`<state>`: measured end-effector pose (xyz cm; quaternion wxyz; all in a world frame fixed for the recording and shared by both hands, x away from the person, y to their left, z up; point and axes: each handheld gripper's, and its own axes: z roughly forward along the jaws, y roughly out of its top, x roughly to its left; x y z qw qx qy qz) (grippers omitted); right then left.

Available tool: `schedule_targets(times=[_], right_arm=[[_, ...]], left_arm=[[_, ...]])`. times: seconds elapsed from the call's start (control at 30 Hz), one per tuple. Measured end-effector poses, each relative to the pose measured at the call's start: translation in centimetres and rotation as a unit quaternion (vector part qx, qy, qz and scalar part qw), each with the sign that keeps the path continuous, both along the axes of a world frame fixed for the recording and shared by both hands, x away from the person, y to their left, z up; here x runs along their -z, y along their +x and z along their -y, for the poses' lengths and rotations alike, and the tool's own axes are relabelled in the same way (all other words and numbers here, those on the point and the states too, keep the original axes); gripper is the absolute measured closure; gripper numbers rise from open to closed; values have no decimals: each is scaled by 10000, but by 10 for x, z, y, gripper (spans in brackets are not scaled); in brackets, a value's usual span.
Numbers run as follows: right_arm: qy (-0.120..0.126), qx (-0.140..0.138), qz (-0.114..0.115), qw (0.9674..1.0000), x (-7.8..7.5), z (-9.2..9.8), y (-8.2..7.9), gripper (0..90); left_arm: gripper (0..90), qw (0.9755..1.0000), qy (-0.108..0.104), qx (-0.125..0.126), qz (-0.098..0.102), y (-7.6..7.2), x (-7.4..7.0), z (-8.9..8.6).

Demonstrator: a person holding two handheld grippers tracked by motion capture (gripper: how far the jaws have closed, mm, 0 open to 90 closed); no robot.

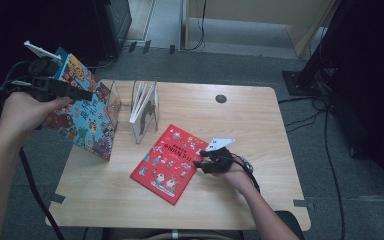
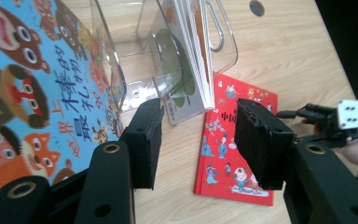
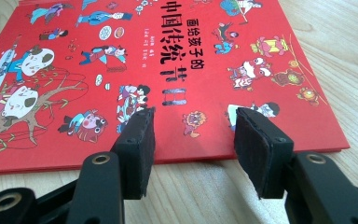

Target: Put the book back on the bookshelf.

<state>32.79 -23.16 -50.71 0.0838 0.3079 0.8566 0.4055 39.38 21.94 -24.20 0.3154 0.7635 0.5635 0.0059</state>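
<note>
A blue picture book (image 1: 82, 112) stands tilted at the table's left edge, leaning on a clear plastic book stand (image 1: 114, 97). My left gripper (image 1: 82, 93) is raised beside the book's upper part; in the left gripper view its jaws (image 2: 198, 140) are open with nothing between them, the blue book (image 2: 32, 93) at their left. A red picture book (image 1: 167, 162) lies flat in the middle. My right gripper (image 1: 198, 162) is low at its right edge, open, its jaws (image 3: 193, 149) standing at the edge of the red cover (image 3: 144, 60) without pressing on it.
A thin white-and-green book (image 1: 144, 112) stands upright in the clear stand (image 2: 121, 28). The wooden table (image 1: 240, 120) has a round dark grommet (image 1: 221, 98) at the back. Dark furniture and cables surround the table on the grey floor.
</note>
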Motion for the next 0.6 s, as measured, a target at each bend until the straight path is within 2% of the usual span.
schedule_targets(times=[0.13, 0.23, 0.3, 0.37, 0.6], right_arm=[[-9, -3, -10, 10000, 0, 0, 0, 482], [-20, -11, -16, 10000, 0, 1, 0, 483], [-16, -7, -26, 10000, -1, 1, 0, 483], [-13, -3, -36, 10000, -1, 2, 0, 484], [-50, -9, 7, 10000, -1, 0, -1, 488]], left_arm=[[506, 9999, -32, 67, 94, -7, 5, 10], [500, 9999, -72, 76, 85, -11, 13, 15], [498, 9999, -3, 100, 82, -14, 20, 18], [496, 9998, -137, 121, -63, -15, 28, 19], [489, 9996, -68, 258, 14, -24, 46, 28]])
